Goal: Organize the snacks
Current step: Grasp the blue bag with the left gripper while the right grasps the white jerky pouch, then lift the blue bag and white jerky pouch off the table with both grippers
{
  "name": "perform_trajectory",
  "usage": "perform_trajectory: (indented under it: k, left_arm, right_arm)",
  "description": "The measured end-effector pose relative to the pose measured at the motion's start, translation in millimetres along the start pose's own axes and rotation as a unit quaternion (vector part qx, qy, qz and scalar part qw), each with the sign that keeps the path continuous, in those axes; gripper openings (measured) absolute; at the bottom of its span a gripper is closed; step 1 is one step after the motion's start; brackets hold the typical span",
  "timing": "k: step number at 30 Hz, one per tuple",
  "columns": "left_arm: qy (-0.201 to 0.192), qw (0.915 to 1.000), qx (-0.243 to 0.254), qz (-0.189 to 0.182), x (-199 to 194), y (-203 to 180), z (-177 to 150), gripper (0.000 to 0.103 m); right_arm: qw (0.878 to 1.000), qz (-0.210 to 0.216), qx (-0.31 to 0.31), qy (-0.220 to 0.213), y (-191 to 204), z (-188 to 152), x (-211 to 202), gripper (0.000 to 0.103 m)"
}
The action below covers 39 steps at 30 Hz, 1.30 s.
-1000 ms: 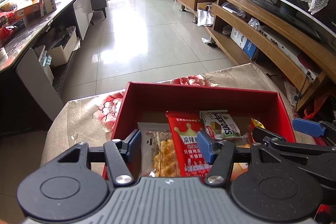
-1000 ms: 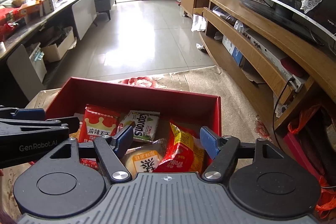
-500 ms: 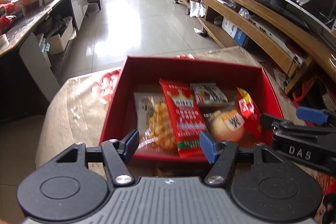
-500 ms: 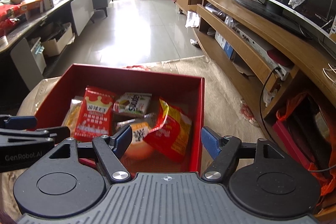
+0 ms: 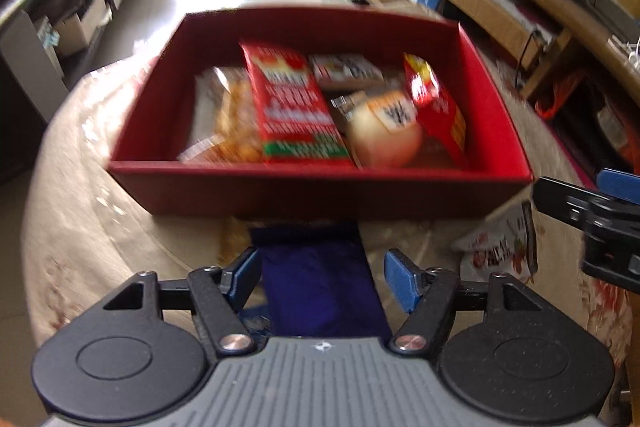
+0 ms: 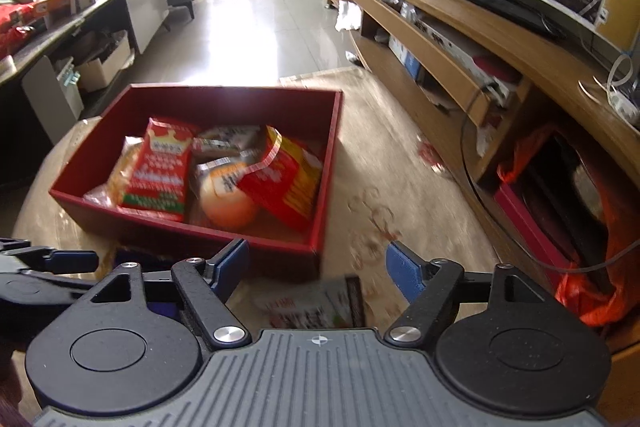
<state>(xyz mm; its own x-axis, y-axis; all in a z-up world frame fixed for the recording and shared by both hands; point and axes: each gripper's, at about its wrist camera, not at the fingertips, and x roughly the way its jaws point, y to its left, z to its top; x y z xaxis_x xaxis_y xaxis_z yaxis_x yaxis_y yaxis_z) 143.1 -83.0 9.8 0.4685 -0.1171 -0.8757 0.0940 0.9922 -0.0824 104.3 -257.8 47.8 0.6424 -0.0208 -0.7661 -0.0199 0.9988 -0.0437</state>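
A red box (image 5: 320, 189) (image 6: 328, 163) on the round table holds several snacks: a long red packet (image 5: 292, 107) (image 6: 160, 171), a round bun in wrap (image 5: 384, 131) (image 6: 228, 199), a red-yellow bag (image 5: 436, 107) (image 6: 284, 179). My left gripper (image 5: 322, 273) is open, above a dark blue packet (image 5: 320, 291) that lies in front of the box. My right gripper (image 6: 318, 267) is open, above a white and red packet (image 6: 316, 303) (image 5: 500, 247) near the box's front right corner.
The table has a beige flowered cloth (image 5: 100, 235) (image 6: 384, 187). A long wooden TV cabinet (image 6: 460, 39) runs along the right, with an orange bag (image 6: 600, 299) at its base. A dark desk with clutter (image 6: 60, 11) stands at left. Tiled floor lies beyond.
Both grippers have pulled back toward me from over the box. The blue packet and the white and red packet in front of the box have come into view.
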Motion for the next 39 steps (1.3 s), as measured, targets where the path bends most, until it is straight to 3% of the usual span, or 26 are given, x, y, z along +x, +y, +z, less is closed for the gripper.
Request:
perform_trajectory:
  k: [2,9,13,15,20,24,27,32,34,36,39]
  left_arm:
    - [0.014,0.9998,0.004,0.014,10.7,-5.4,-2.2,0.067]
    - [0.004,0.9979,0.018,0.062,28.7,-18.1,-5.2,0.08]
    - [0.007,0.9974,0.022,0.069,31.2,-17.5,-11.7,0.077]
    - [0.009,0.9976,0.025,0.064,26.7,-16.5,-12.9,0.068]
    - [0.014,0.9982,0.035,0.046,14.2,-10.2,-21.4,0.056]
    - [0.026,0.9985,0.033,0.036,10.0,-5.3,-25.3,0.054]
    - [0.033,0.9987,0.024,0.031,10.0,0.0,-22.9,0.055]
    - [0.037,0.9988,0.012,0.029,10.3,13.3,-17.0,0.055]
    - [0.036,0.999,0.009,0.027,8.4,18.2,-16.4,0.054]
    - [0.034,0.9991,0.008,0.023,6.2,23.3,-15.9,0.054]
    - [0.027,0.9995,0.006,0.018,2.6,27.7,-14.3,0.054]
  right_arm:
    - [1.0,-0.003,0.002,0.013,-7.7,-5.4,4.2,0.081]
    - [0.998,0.002,0.028,0.048,-26.4,-11.3,21.0,0.082]
    - [0.997,0.007,0.036,0.07,-28.9,-12.7,34.7,0.082]
    - [0.996,0.01,0.038,0.082,-29.3,-13.6,43.1,0.082]
    - [0.993,0.025,0.058,0.101,-29.5,-15.4,64.8,0.082]
    - [0.99,0.04,0.058,0.119,-23.2,-21.3,72.9,0.081]
    - [0.989,0.061,0.053,0.128,-15.1,-28.7,65.2,0.081]
    - [0.976,0.141,0.047,0.161,-0.7,-54.2,33.1,0.08]
    - [0.974,0.15,0.047,0.161,-0.3,-64.2,16.4,0.08]
    - [0.981,0.126,0.018,0.146,2.8,-69.1,0.9,0.081]
    - [0.991,0.051,-0.077,0.098,18.3,-60.9,-2.3,0.081]
